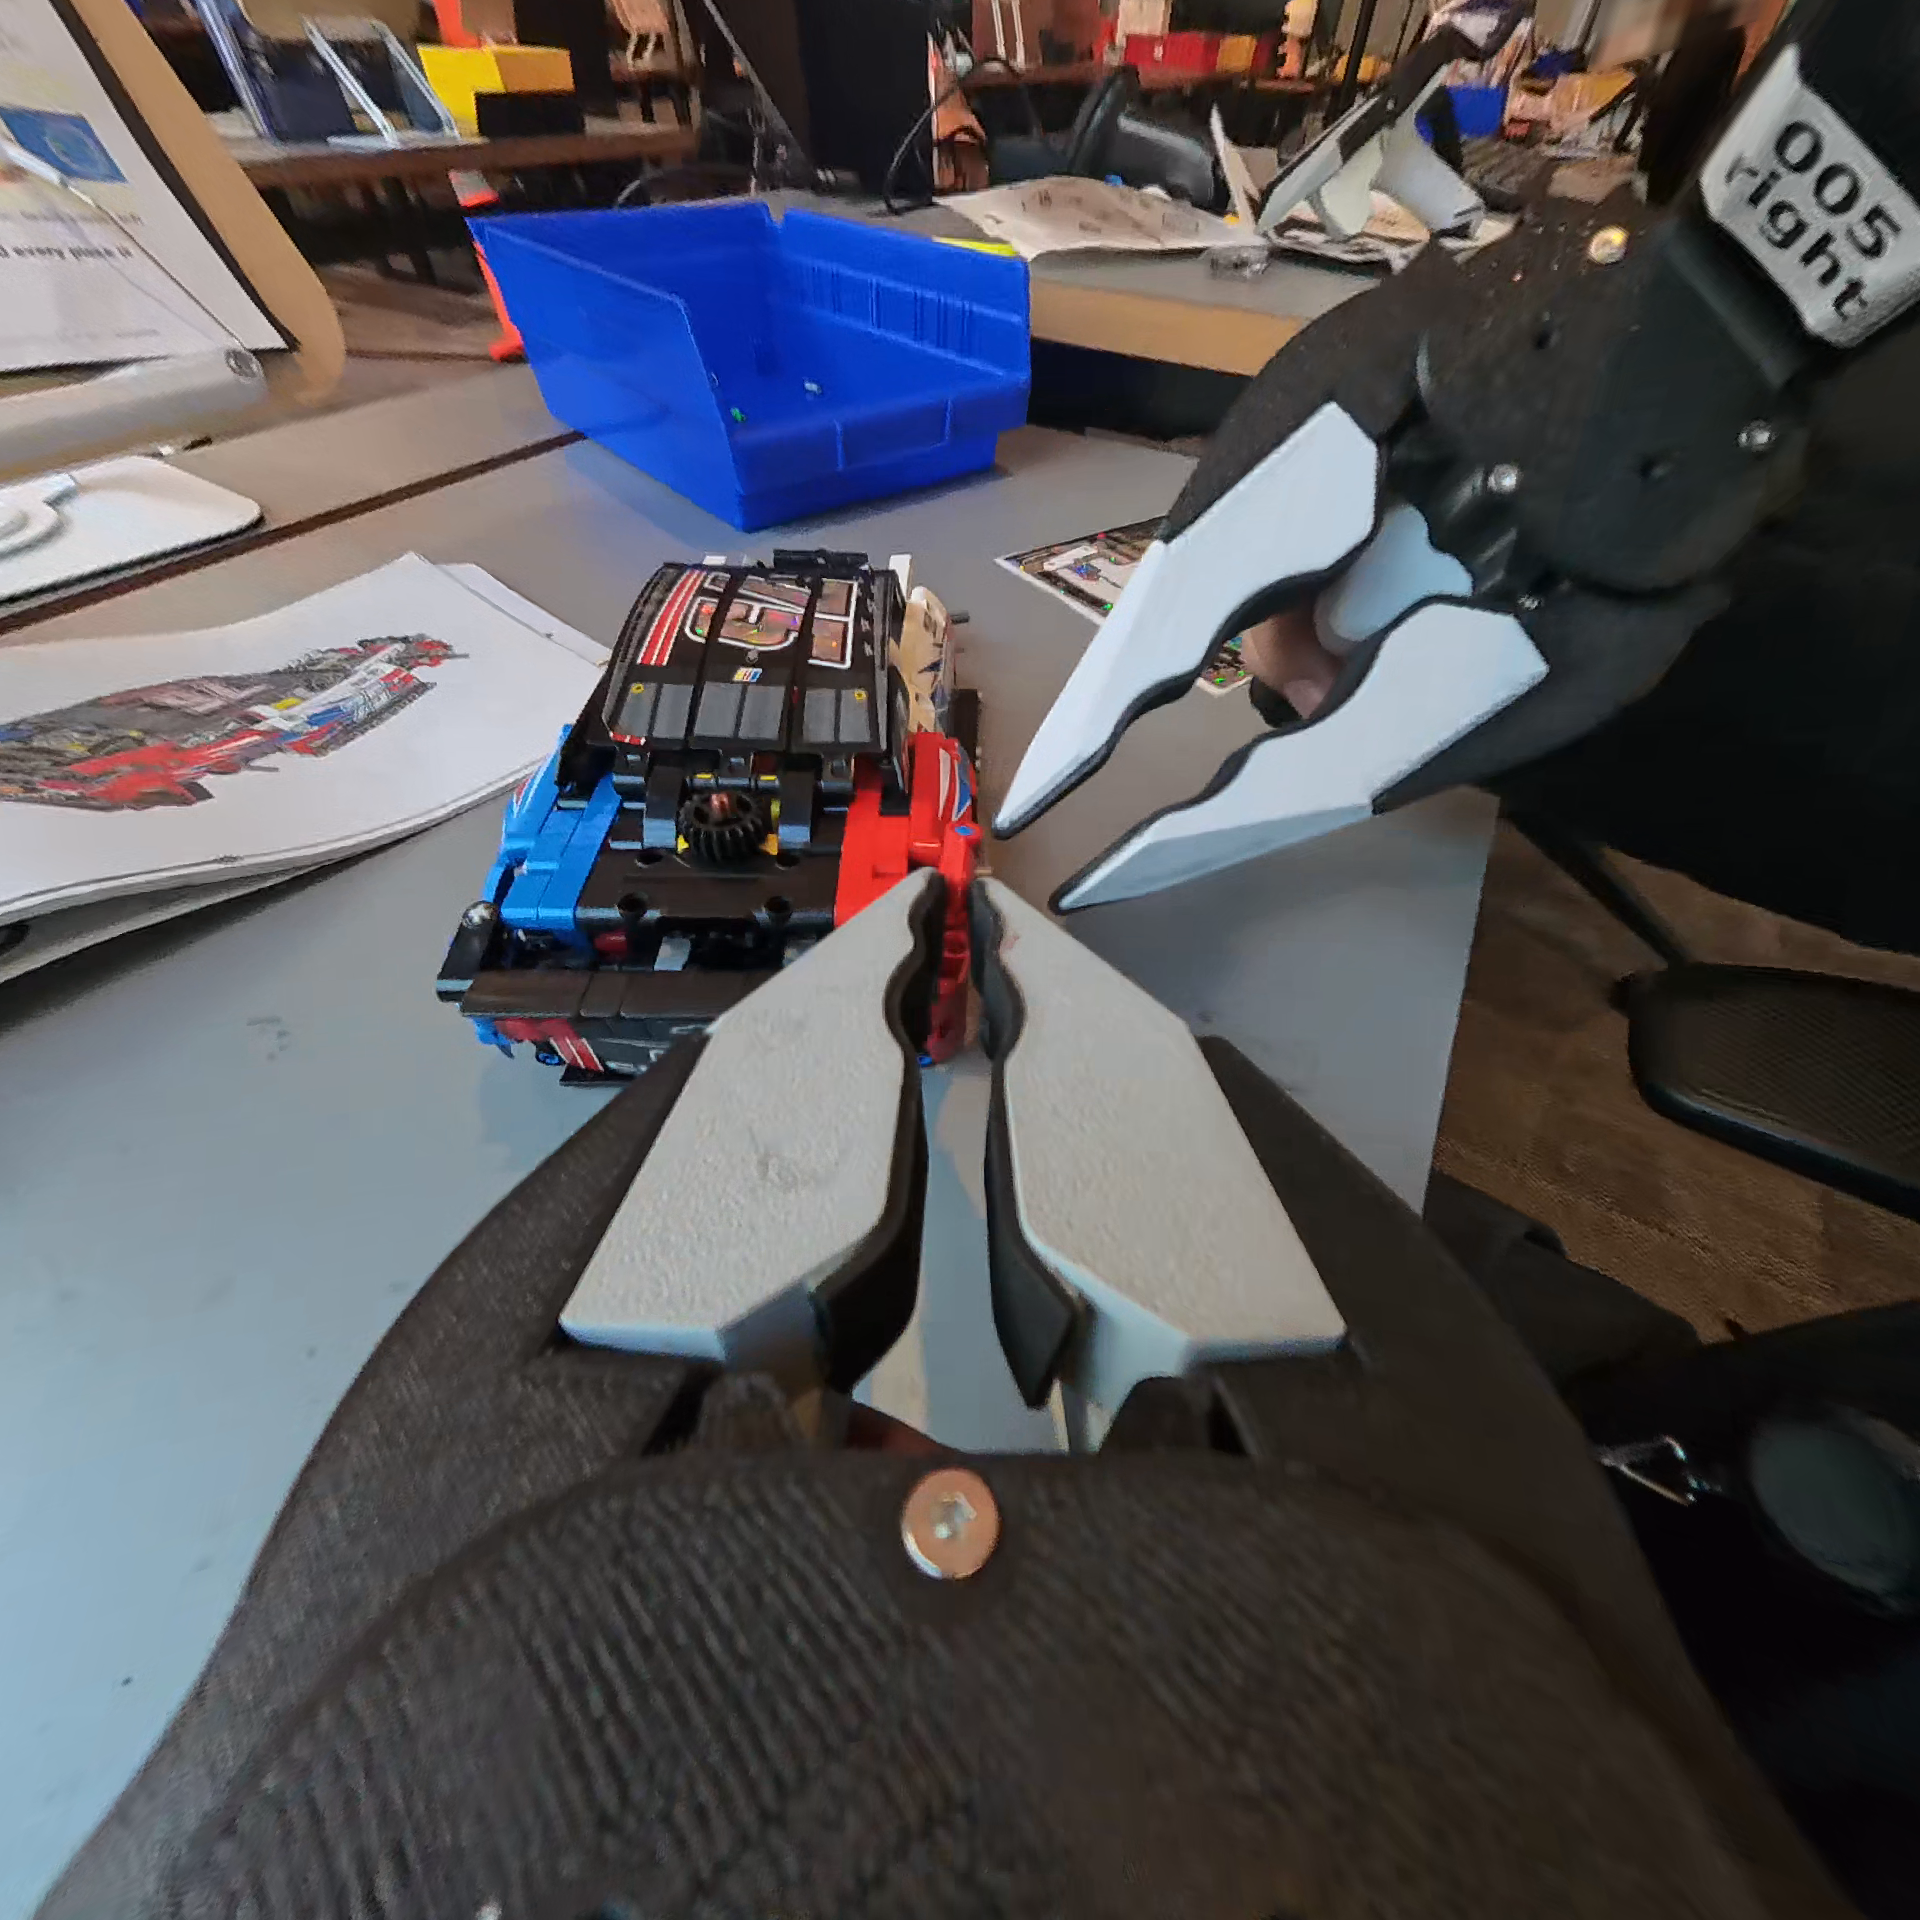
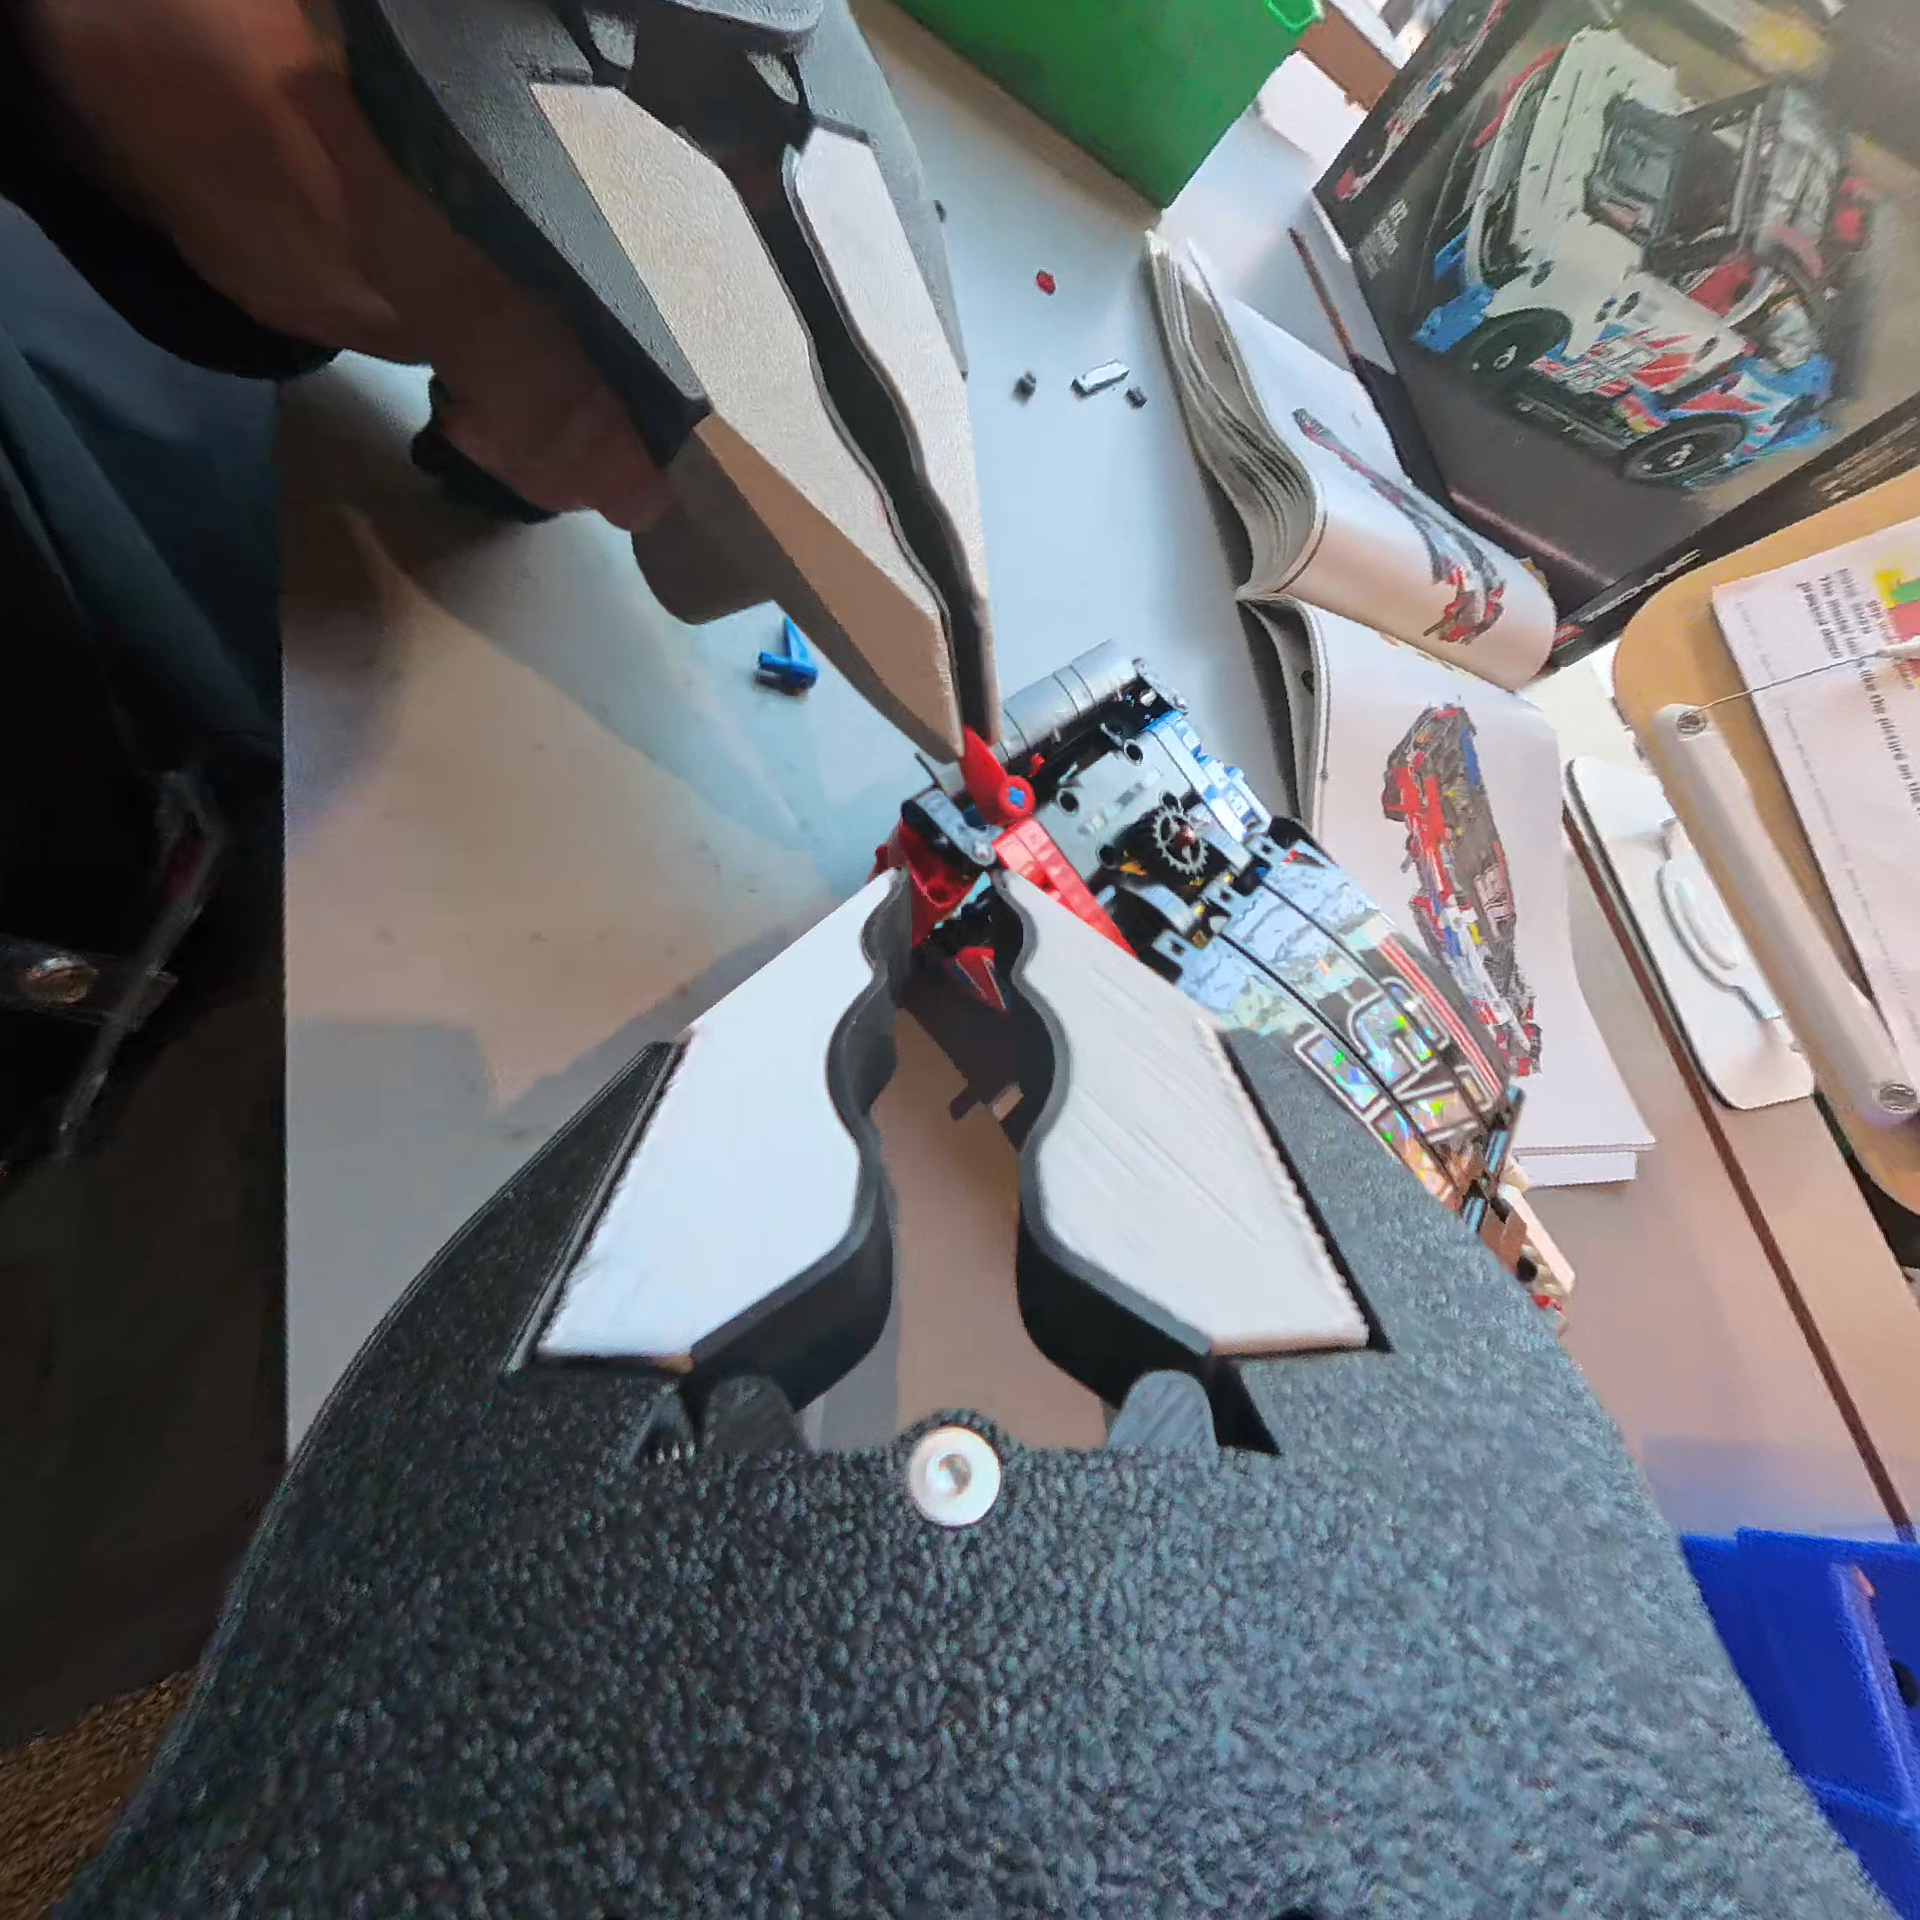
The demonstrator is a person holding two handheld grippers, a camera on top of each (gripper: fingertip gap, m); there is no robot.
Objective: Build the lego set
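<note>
A partly built lego car (image 1: pixel 727 790) in black, blue and red stands on the grey table (image 1: pixel 208 1195). My left gripper (image 1: pixel 954 888) is shut on a red piece (image 1: pixel 951 966) at the car's rear right corner. In the right wrist view the left gripper (image 2: pixel 971 743) comes down from above and pinches that red piece (image 2: pixel 979 774). My right gripper (image 2: pixel 945 883) is open and empty. Its tips are close to the car's (image 2: pixel 1195 883) red side. In the left wrist view the right gripper (image 1: pixel 1034 862) hangs just right of the car, jaws apart.
A blue bin (image 1: pixel 769 353) stands behind the car. An open instruction booklet (image 1: pixel 239 727) lies left of it. The set's box (image 2: pixel 1662 260) and a green bin (image 2: pixel 1122 83) are farther off. Small loose pieces (image 2: pixel 1101 379) and a blue pin (image 2: pixel 787 665) lie on the table. A chair (image 1: pixel 1766 1060) stands past the table edge. The tips of both grippers are at nearly the same place.
</note>
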